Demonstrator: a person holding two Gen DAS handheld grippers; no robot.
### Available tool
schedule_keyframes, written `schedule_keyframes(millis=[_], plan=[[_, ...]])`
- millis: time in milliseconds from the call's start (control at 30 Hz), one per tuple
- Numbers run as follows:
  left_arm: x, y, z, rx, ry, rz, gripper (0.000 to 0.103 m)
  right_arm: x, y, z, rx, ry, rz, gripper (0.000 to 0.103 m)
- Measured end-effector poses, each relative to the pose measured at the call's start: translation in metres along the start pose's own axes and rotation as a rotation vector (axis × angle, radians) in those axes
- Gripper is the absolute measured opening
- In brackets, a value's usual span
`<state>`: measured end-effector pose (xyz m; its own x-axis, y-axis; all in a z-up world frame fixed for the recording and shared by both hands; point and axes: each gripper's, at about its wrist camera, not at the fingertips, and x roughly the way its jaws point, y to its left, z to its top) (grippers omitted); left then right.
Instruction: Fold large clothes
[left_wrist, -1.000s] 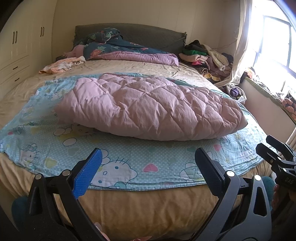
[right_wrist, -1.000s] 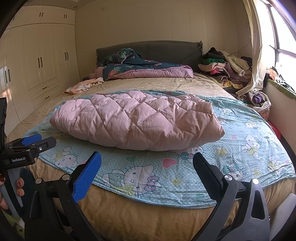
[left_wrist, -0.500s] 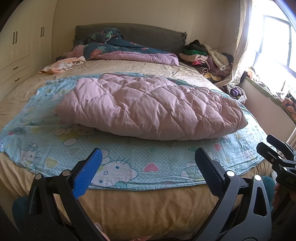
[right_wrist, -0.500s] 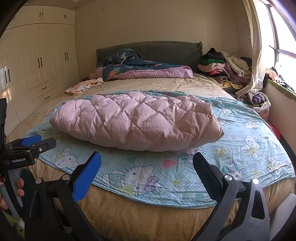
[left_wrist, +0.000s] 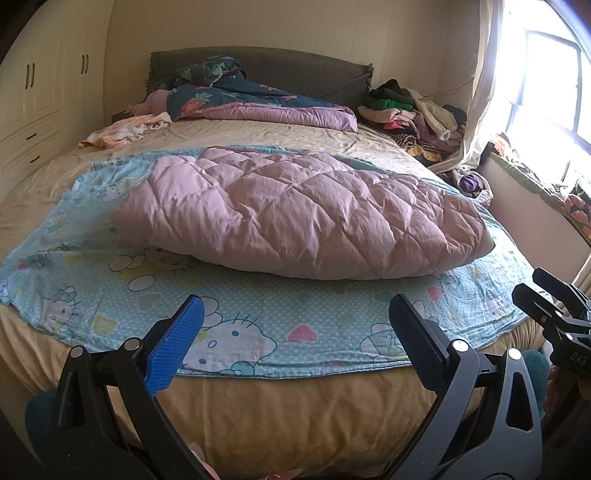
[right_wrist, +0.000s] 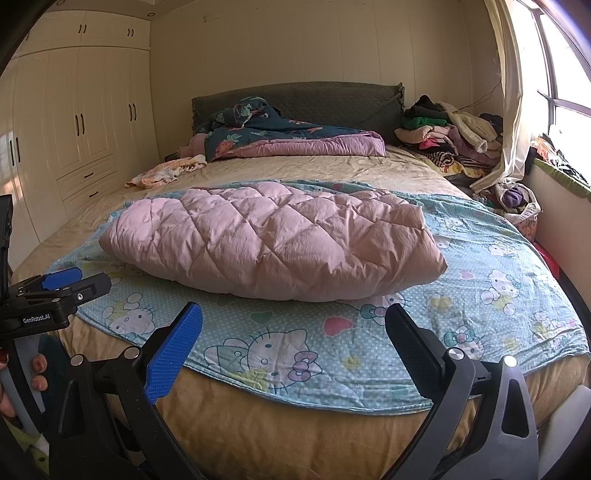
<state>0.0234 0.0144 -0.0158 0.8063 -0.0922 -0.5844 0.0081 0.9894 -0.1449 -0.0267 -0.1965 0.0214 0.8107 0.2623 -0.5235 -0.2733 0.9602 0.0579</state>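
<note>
A pink quilted puffy garment (left_wrist: 295, 214) (right_wrist: 273, 243) lies folded in a thick bundle on a light blue cartoon-print sheet (left_wrist: 258, 317) (right_wrist: 480, 288) spread over the bed. My left gripper (left_wrist: 295, 325) hangs open in front of the bed's near edge, short of the bundle, with nothing between its fingers. My right gripper (right_wrist: 293, 332) is open too, at the same edge and further right, empty. The right gripper's tips (left_wrist: 535, 291) show at the right of the left wrist view. The left gripper (right_wrist: 70, 284) shows at the left of the right wrist view.
A dark floral duvet with a purple lining (left_wrist: 258, 99) sits by the grey headboard (right_wrist: 332, 99). A heap of clothes (left_wrist: 413, 110) lies at the bed's far right corner, an orange-white cloth (left_wrist: 122, 129) at far left. Wardrobes (right_wrist: 74, 122) line the left wall, a window (right_wrist: 561, 92) the right.
</note>
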Motion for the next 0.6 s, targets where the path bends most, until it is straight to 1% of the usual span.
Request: schedule_keyframes(millis=[600], plan=[[-0.0017,0.0005,-0.0012,0.002,0.003,-0.003,0.094,0.0010,0.0003,-0.0007,-0.001,0.004,-0.003,0.099]])
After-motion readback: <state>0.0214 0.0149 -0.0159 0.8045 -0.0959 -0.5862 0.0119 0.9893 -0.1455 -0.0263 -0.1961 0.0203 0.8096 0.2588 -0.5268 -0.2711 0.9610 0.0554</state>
